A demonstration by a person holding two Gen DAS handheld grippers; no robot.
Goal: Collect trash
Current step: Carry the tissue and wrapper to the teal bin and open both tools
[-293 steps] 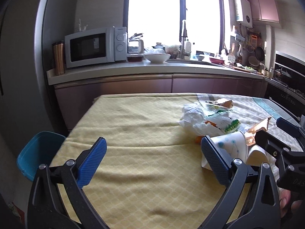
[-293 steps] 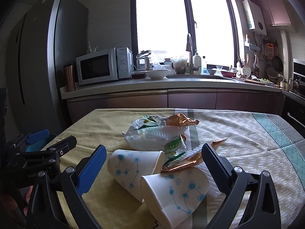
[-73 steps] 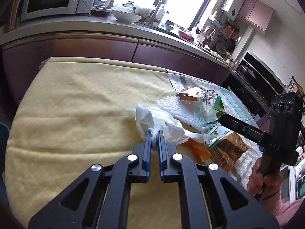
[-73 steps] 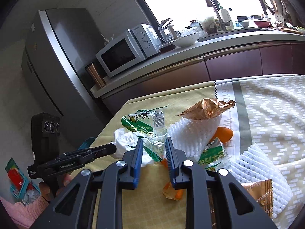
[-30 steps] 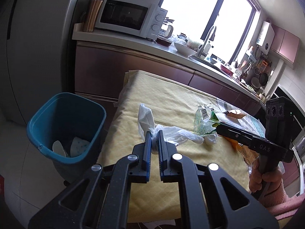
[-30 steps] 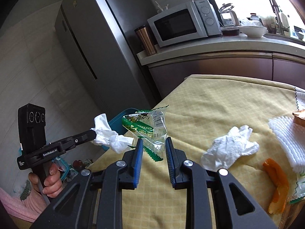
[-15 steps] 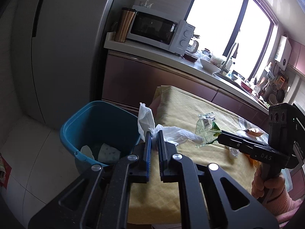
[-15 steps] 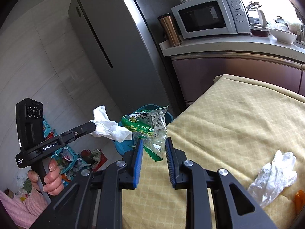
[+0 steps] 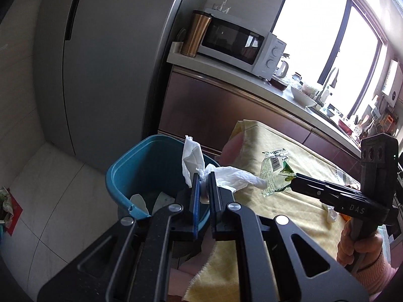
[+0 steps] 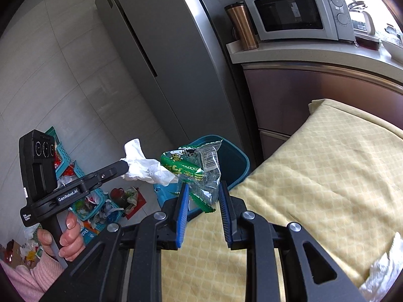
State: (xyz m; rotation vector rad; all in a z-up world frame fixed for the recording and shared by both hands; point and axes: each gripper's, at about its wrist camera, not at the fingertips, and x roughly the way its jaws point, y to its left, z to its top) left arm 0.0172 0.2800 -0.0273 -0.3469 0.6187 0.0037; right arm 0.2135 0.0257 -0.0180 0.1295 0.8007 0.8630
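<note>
My left gripper [image 9: 203, 185] is shut on a crumpled white tissue [image 9: 195, 162] and holds it over the near rim of the teal trash bin [image 9: 131, 166]. It also shows in the right wrist view [image 10: 126, 164], with the tissue [image 10: 143, 167]. My right gripper [image 10: 202, 196] has its jaws parted a little, and a clear green-printed wrapper [image 10: 195, 168] hangs between them, just above the bin [image 10: 236, 161]. In the left wrist view the wrapper [image 9: 274, 173] sticks out of the right gripper's tips [image 9: 293, 180], beside the tissue.
The table with a yellow cloth [image 10: 327, 176] lies right of the bin; another white tissue [image 10: 382, 274] lies on it. A grey fridge [image 9: 105, 50] stands behind the bin. The counter carries a microwave [image 10: 292, 12] and copper tumbler [image 10: 241, 26]. Baskets of clutter [image 10: 85, 201] sit on the floor.
Both grippers have swung left off the table toward the bin with their trash. The right gripper's jaws have opened wider around the wrapper.
</note>
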